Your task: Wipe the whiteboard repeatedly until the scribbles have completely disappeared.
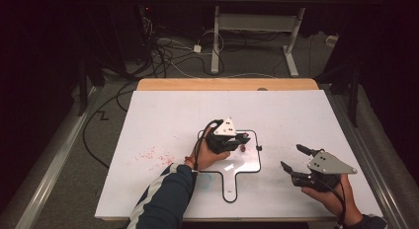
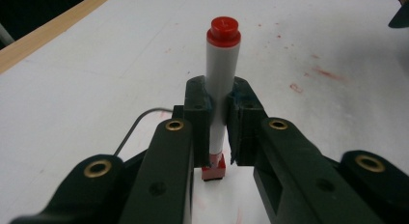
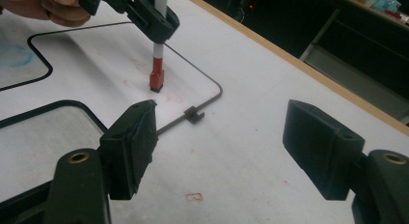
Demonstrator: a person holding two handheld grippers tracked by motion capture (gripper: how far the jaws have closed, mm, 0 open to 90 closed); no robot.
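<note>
The red-capped marker stands upright, its red tip end touching the small whiteboard near the board's right edge, among faint red marks. Your left gripper clamps the marker's white barrel, jaws closed on both sides of it. Your right gripper sits well apart to the right over the white table cover, jaws spread wide, nothing between them. Red smudges lie left of the whiteboard.
</note>
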